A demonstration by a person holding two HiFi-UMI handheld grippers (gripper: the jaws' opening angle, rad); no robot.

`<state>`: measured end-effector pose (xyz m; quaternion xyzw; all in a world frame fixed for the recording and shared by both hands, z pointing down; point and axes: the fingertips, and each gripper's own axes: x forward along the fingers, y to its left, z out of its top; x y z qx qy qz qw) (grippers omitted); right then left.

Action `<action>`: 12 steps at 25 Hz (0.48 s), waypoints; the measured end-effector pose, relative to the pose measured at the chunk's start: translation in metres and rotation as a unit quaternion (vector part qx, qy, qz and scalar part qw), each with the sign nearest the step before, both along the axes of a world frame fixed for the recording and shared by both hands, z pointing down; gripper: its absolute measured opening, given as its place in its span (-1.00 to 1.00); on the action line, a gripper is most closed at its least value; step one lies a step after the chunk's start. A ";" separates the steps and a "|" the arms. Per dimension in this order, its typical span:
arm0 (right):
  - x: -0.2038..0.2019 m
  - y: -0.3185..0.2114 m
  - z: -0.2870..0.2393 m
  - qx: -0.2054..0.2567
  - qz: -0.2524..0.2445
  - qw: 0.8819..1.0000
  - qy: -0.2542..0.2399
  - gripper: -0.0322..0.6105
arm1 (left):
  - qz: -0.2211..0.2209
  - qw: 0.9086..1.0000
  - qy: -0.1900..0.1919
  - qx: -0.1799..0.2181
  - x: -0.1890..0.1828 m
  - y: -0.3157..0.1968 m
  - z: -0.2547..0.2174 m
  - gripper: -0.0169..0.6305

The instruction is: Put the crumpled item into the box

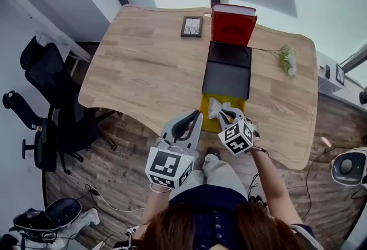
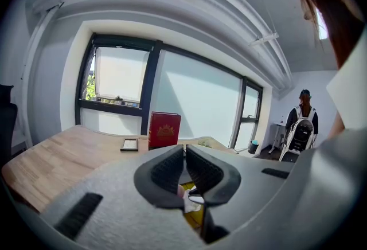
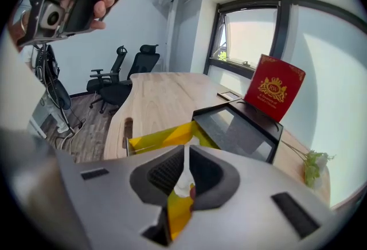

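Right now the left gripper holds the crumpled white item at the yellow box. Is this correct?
No. It is the right gripper that holds the crumpled white item at the yellow box, as the right gripper view shows. The left gripper is shut on nothing.

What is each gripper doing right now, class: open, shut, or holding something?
Left gripper: shut, with nothing between its jaws.
Right gripper: shut on the white crumpled item.
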<state>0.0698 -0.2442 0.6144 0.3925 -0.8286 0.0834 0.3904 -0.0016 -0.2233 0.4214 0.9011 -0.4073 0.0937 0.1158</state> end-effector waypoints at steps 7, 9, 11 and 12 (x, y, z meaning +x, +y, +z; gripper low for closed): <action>0.002 0.010 -0.023 0.004 0.040 0.999 -0.027 -0.79 | 0.010 1.000 0.006 0.012 -0.004 0.010 -0.009 -0.84; 0.003 0.013 -0.032 0.010 0.050 0.998 -0.036 -0.79 | 0.013 1.000 0.007 0.017 -0.005 0.012 -0.011 -0.84; 0.003 0.015 -0.041 0.020 0.061 0.997 -0.042 -0.79 | 0.017 1.000 0.008 0.021 -0.005 0.015 -0.014 -0.84; 0.004 0.016 -0.044 0.025 0.066 0.997 -0.044 -0.79 | 0.019 1.000 0.009 0.023 -0.005 0.016 -0.015 -0.84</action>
